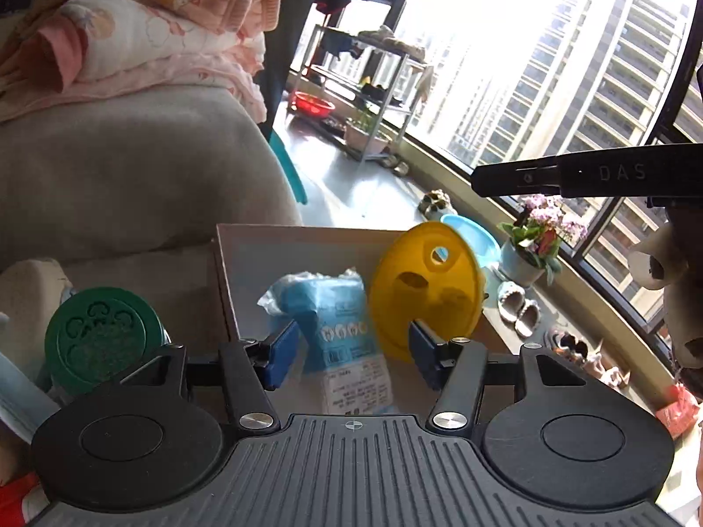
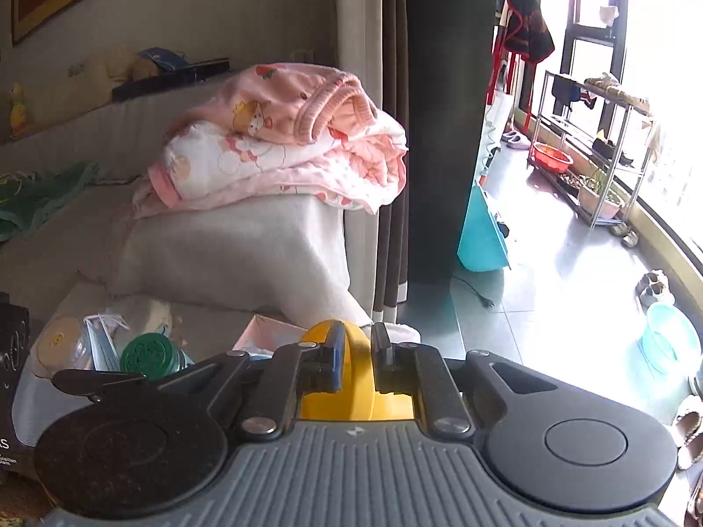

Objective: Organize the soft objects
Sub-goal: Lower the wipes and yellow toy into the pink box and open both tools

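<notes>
Inside, the box (image 1: 246, 254) holds a blue packet (image 1: 334, 320); left gripper (image 1: 347, 351) wide, empty; right gripper (image 2: 356, 360) pinches yellow lid (image 2: 351, 391).

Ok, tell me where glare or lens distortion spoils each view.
Left wrist view: the window is blown out at top centre, and its frames bow from fisheye distortion. Right wrist view: daylight whites out the right edge and glares off the floor tiles; the pink bedding is evenly lit.

Left tongs (image 1: 349, 353) open, blue pads (image 1: 281, 358) apart, nothing gripped. Beyond the pads: blue plastic packet (image 1: 336, 320) on the tabletop (image 1: 281, 254). Right of packet: yellow disc (image 1: 428, 290), upright, tilted. Near left: green round lid (image 1: 103, 338). Far left: folded pink blankets (image 1: 145, 39) on grey sofa arm (image 1: 132, 167).
</notes>
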A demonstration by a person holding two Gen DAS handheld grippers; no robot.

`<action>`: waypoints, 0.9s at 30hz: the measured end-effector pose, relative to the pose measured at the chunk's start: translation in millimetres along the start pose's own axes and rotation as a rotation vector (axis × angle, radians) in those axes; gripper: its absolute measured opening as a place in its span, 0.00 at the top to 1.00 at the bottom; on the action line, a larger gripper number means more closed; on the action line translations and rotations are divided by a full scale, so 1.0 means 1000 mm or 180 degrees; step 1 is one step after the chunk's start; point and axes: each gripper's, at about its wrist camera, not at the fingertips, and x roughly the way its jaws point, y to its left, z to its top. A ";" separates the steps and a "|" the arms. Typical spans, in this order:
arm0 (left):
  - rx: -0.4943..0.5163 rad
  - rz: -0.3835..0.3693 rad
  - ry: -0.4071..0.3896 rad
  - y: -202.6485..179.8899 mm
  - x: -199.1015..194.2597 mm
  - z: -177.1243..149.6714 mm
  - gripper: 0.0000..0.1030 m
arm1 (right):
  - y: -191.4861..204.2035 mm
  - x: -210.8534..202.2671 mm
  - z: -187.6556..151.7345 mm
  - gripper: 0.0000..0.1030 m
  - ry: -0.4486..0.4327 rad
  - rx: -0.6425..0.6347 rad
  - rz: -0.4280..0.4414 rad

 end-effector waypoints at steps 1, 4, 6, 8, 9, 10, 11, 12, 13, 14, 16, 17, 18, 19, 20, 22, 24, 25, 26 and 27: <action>-0.0011 -0.0004 -0.0037 0.002 -0.005 0.001 0.41 | 0.000 0.004 -0.005 0.82 0.0020 -0.0027 -0.0014; -0.0086 -0.0038 -0.0189 0.009 -0.023 0.003 0.41 | 0.001 0.008 -0.017 0.58 0.0031 -0.0018 0.0023; -0.0111 -0.0083 -0.0337 0.007 -0.052 0.001 0.41 | 0.001 0.006 -0.017 0.56 -0.0006 0.0068 0.0026; -0.0067 -0.0106 -0.0430 0.012 -0.072 0.000 0.41 | -0.002 0.002 -0.018 0.52 -0.0031 0.0199 0.0098; -0.0036 -0.0092 -0.0470 0.015 -0.082 -0.003 0.41 | -0.003 -0.001 -0.018 0.50 -0.0041 0.0257 0.0126; -0.0006 -0.0056 -0.0512 0.018 -0.095 -0.007 0.41 | -0.001 -0.004 -0.020 0.44 -0.0063 0.0293 0.0122; 0.0009 -0.0022 -0.0543 0.022 -0.105 -0.012 0.41 | 0.001 -0.009 -0.023 0.39 -0.0110 0.0303 0.0097; 0.0020 0.0037 -0.0593 0.027 -0.118 -0.019 0.41 | 0.005 -0.014 -0.026 0.37 -0.0165 0.0285 0.0069; 0.0020 0.0122 -0.0651 0.035 -0.136 -0.028 0.42 | 0.009 -0.018 -0.029 0.34 -0.0222 0.0249 0.0033; 0.0013 0.0186 -0.0686 0.041 -0.145 -0.033 0.42 | 0.015 -0.022 -0.032 0.31 -0.0282 0.0195 -0.0009; -0.0049 0.0416 -0.0764 0.061 -0.174 -0.045 0.42 | 0.032 -0.030 -0.040 0.27 -0.0416 0.0027 -0.0119; -0.0103 0.0512 -0.0786 0.070 -0.183 -0.049 0.42 | 0.042 -0.033 -0.044 0.25 -0.0475 -0.0058 -0.0169; -0.0180 0.0599 -0.0804 0.081 -0.191 -0.053 0.42 | 0.051 -0.035 -0.048 0.24 -0.0527 -0.0139 -0.0199; -0.0317 0.0711 -0.0822 0.095 -0.201 -0.059 0.42 | 0.060 -0.037 -0.053 0.23 -0.0570 -0.0211 -0.0217; -0.0409 0.0774 -0.0833 0.105 -0.206 -0.063 0.42 | 0.069 -0.039 -0.057 0.23 -0.0624 -0.0271 -0.0229; -0.0645 0.0904 -0.0851 0.129 -0.224 -0.079 0.42 | 0.084 -0.042 -0.067 0.20 -0.0680 -0.0273 -0.0204; -0.0801 0.0934 -0.0822 0.144 -0.232 -0.092 0.42 | 0.095 -0.039 -0.079 0.19 -0.0587 -0.0197 -0.0063; -0.0881 0.0930 -0.0796 0.153 -0.235 -0.099 0.42 | 0.101 -0.037 -0.086 0.20 -0.0516 -0.0183 0.0054; -0.0929 0.0914 -0.0763 0.158 -0.235 -0.104 0.42 | 0.107 -0.035 -0.093 0.19 -0.0458 -0.0188 0.0141; -0.0959 0.0891 -0.0727 0.163 -0.235 -0.109 0.42 | 0.116 -0.033 -0.103 0.19 -0.0394 -0.0222 0.0219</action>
